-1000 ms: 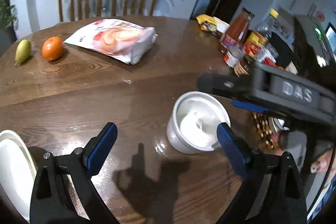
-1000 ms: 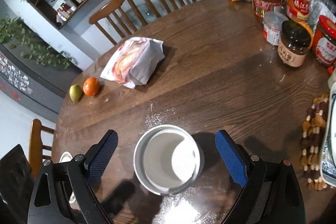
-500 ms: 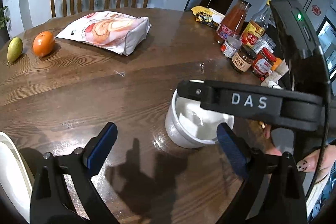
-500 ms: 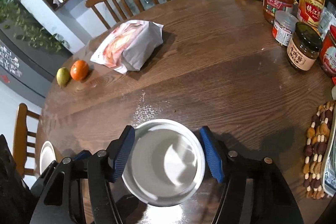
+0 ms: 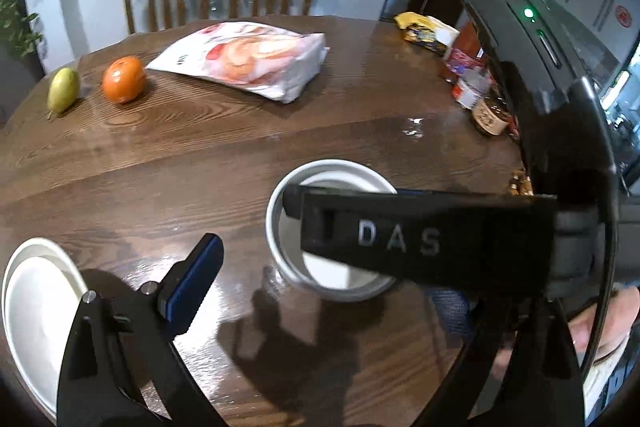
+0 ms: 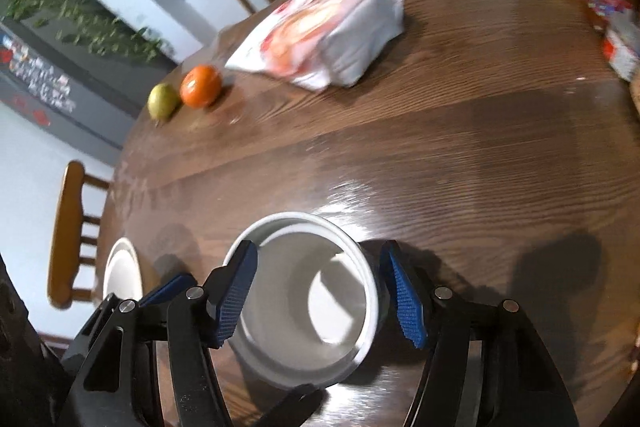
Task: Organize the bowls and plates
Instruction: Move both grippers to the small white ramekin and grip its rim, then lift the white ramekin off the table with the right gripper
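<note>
white bowl (image 6: 304,299) upright on dark wood worktop (image 6: 460,163), bare wood ahead | right gripper (image 6: 320,297) jaws pinching bowl wall both sides | left gripper (image 5: 320,279) jaws spread, bowl between, right one hidden | white plate (image 5: 36,315) at near-left worktop edge | snack bag (image 5: 248,61), orange (image 5: 123,79) far side

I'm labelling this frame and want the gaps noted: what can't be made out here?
- Left wrist view: the right gripper's black body covers much of the bowl and the left gripper's right finger.
- Left wrist view: the plate is cut off by the frame edge.
- Right wrist view: the jars are motion-blurred, labels unreadable.
</note>
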`<state>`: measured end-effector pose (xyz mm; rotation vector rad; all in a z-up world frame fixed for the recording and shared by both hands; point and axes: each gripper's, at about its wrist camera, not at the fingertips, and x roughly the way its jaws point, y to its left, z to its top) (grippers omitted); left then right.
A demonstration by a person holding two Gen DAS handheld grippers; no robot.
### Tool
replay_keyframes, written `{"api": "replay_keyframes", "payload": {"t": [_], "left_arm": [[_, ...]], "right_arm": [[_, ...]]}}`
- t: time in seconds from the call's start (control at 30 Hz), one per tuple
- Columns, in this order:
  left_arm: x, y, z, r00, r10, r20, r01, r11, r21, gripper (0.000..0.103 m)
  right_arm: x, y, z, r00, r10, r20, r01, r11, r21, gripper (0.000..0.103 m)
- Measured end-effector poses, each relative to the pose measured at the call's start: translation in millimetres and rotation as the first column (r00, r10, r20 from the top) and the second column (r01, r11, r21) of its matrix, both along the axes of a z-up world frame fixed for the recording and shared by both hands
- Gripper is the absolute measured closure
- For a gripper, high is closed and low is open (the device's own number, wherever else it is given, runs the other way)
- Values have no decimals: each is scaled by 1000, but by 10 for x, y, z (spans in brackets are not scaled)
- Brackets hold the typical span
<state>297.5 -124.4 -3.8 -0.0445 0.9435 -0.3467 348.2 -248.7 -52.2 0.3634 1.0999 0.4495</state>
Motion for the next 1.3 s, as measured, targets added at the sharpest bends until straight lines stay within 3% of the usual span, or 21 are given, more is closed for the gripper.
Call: {"api": "replay_keyframes", "payload": {"t": [0.2, 0.83, 1.03, 1.3], "left_arm": [[46, 115, -41, 999, 30, -29, -30, 1000, -8, 8], [95, 105, -180, 996, -5, -92, 2, 999, -35, 9], [127, 95, -237, 991, -29, -130, 18, 997, -79, 17], [112, 88, -244, 992, -32, -120, 24, 997, -72, 17]], "right_arm": [[-30, 159, -5, 997, 73, -14, -73, 997, 22, 36], [-21, 144, -69, 991, 105, -84, -103, 994, 28, 36], [-10, 173, -97, 989, 119, -87, -119, 993, 8, 36], [19, 194, -171, 987, 118, -106, -120, 993, -18, 36]]}}
